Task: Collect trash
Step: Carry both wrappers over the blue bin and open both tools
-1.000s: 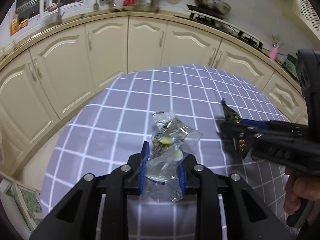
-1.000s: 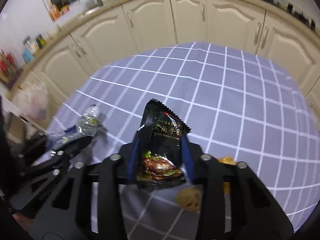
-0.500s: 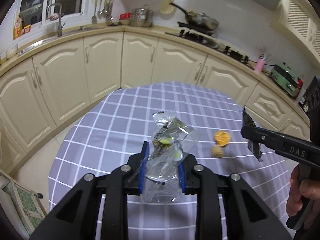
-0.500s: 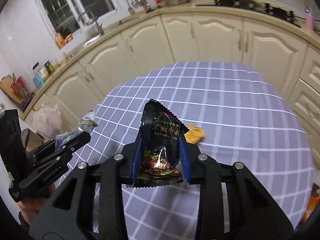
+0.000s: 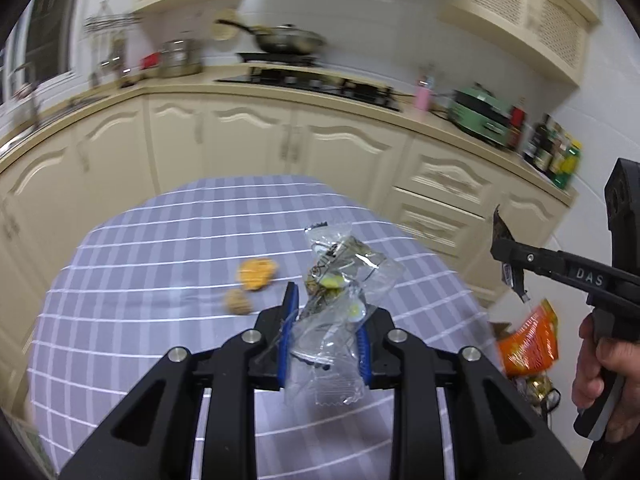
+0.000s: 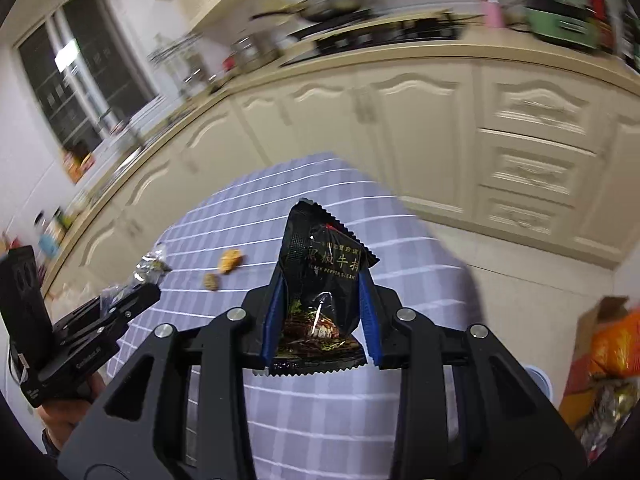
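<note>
Cream panelled base cabinets under a beige countertop curve across the middle of both views, with a dark window at upper left, louvred cream wall cupboards at upper right, and a lilac checked tablecloth below centre.

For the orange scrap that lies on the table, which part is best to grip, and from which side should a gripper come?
Grip the orange scrap across its narrower width, coming from above. It is low and lumpy on the checked tablecloth, so a side approach would probably push it. A brown scrap lies close beside it; keep the fingers clear of that side.
</note>
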Action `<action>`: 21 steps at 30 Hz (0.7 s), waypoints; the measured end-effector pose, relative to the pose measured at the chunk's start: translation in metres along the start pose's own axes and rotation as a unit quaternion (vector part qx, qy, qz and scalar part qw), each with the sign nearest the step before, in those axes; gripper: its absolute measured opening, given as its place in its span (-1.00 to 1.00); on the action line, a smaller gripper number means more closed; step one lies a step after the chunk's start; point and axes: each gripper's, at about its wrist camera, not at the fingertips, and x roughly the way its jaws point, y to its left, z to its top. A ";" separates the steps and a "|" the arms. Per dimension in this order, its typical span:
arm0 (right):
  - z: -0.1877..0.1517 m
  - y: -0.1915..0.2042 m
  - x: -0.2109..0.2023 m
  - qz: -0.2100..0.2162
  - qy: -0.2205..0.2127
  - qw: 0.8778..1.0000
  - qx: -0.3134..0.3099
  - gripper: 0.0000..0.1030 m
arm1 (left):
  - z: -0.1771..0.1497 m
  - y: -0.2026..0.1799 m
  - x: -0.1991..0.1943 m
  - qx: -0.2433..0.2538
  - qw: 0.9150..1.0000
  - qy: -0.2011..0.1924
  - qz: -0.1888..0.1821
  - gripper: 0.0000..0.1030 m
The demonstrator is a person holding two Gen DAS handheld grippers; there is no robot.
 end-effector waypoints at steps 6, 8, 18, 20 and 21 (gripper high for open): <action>-0.022 -0.082 -0.053 -0.054 -0.027 0.996 0.071 -0.33 | -0.005 -0.075 0.013 0.050 0.997 0.017 -0.061 -0.52; -0.032 -0.111 -0.067 -0.076 -0.032 0.992 0.097 -0.32 | -0.009 -0.101 0.022 0.067 0.994 0.028 -0.080 -0.52; -0.091 -0.222 -0.108 -0.151 -0.021 0.966 0.210 -0.31 | -0.051 -0.224 0.071 0.147 0.968 0.106 -0.173 -0.52; -0.099 -0.232 -0.106 -0.156 -0.015 0.962 0.224 -0.30 | -0.061 -0.246 0.084 0.160 0.961 0.125 -0.186 -0.52; -0.107 -0.240 -0.109 -0.158 -0.012 0.960 0.232 -0.30 | -0.065 -0.253 0.088 0.164 0.959 0.133 -0.188 -0.52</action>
